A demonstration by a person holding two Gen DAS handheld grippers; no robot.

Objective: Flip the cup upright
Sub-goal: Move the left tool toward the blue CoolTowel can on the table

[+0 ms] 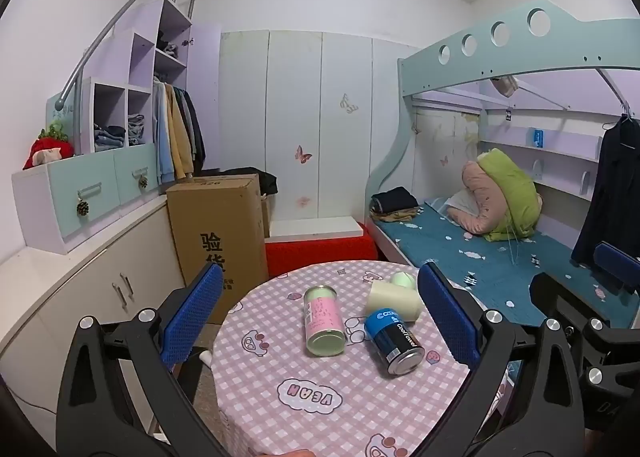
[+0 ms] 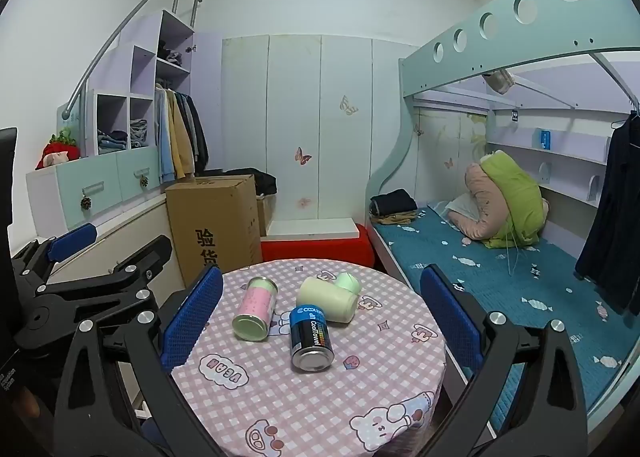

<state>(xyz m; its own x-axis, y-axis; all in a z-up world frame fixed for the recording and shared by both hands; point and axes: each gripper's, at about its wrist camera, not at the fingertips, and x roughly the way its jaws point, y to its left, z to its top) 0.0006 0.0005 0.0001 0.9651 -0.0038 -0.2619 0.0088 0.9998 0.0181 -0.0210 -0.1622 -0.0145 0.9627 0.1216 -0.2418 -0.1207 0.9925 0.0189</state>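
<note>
A pale cream-green cup lies on its side on the round table, its handle pointing away; it also shows in the right wrist view. A pink-and-green can and a blue-and-black can lie beside it, also on their sides. My left gripper is open and empty, held above the near part of the table. My right gripper is open and empty, likewise short of the objects. Neither touches anything.
The table carries a pink checked cloth with cartoon prints. A cardboard box stands left of the table, a red stool behind it, a bunk bed to the right, white cabinets to the left.
</note>
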